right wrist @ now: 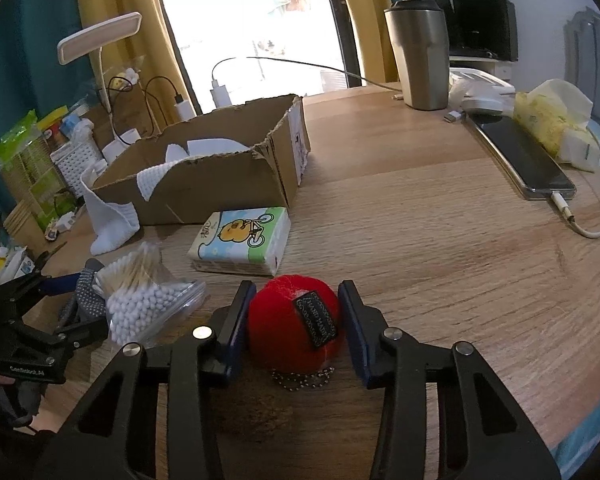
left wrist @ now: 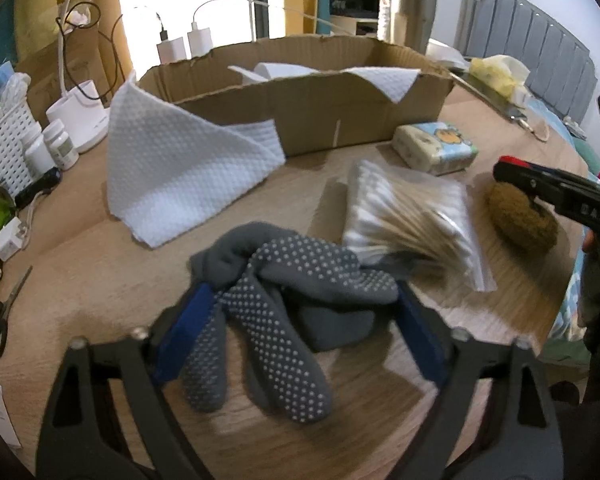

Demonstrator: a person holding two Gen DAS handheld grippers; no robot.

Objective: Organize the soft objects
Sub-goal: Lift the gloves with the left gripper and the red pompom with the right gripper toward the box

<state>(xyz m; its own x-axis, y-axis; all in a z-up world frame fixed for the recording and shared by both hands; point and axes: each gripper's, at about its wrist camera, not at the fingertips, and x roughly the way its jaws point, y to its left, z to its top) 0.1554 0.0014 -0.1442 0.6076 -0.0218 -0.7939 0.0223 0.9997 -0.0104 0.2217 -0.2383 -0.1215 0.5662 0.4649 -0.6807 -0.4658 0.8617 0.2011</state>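
In the left wrist view my left gripper [left wrist: 300, 300] stands open around a grey dotted glove [left wrist: 276, 304] lying on the wooden table [left wrist: 80, 280]; the blue pads sit at either side of it. In the right wrist view my right gripper [right wrist: 296, 316] is shut on a red felt ball [right wrist: 288, 332] with a black label and a bead chain. A brown fuzzy pad [left wrist: 520, 216] lies under the right gripper in the left wrist view. A cardboard box [left wrist: 300, 100] holds white cloths; one white cloth [left wrist: 180, 168] hangs over its near corner.
A bag of cotton swabs [left wrist: 408, 216] and a tissue pack [left wrist: 436, 144] lie in front of the box. Scissors [left wrist: 4, 312], pill bottles [left wrist: 60, 144] and chargers stand at the left. A steel tumbler [right wrist: 420, 52] and a phone [right wrist: 524, 160] lie far right.
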